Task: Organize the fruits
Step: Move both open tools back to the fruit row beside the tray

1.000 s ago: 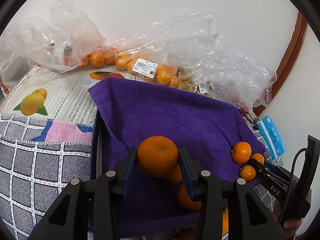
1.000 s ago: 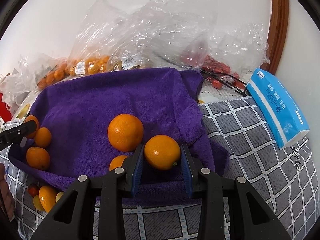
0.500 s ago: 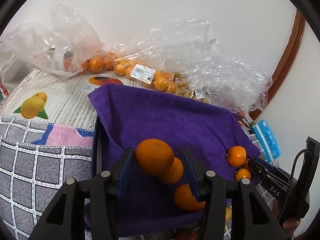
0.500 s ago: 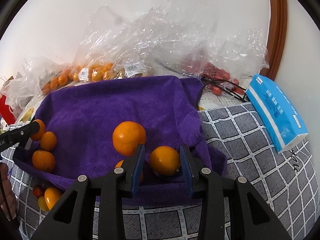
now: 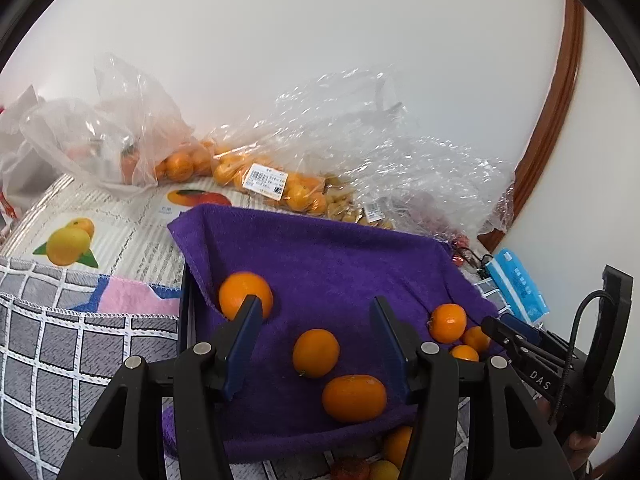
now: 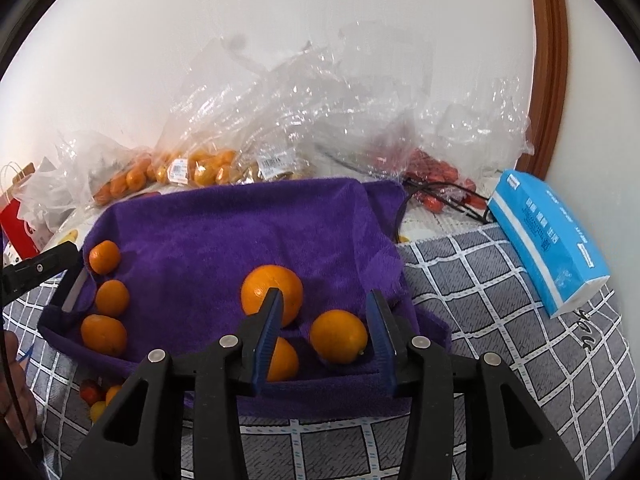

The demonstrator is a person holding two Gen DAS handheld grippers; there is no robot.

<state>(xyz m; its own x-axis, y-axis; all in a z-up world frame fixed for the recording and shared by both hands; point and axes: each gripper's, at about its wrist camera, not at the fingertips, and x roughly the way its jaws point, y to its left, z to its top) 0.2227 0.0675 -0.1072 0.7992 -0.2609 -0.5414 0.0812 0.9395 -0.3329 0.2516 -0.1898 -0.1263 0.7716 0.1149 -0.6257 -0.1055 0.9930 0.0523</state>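
Observation:
A purple towel lines a tray and holds several oranges. In the left wrist view my left gripper is open and empty; one orange lies behind its left finger, two more oranges lie between and below the fingers. My right gripper is open and empty; an orange rests on the towel between its fingers, a larger orange behind the left finger. The right gripper also shows in the left wrist view, by three small oranges.
Clear plastic bags of small oranges and red fruit lie against the wall. A blue tissue pack lies on the grey checked cloth at right. Loose small fruit lies beside the tray's near edge.
Both grippers opened and let go of their oranges, which now rest on the purple towel. Both grippers pulled back and up a little.

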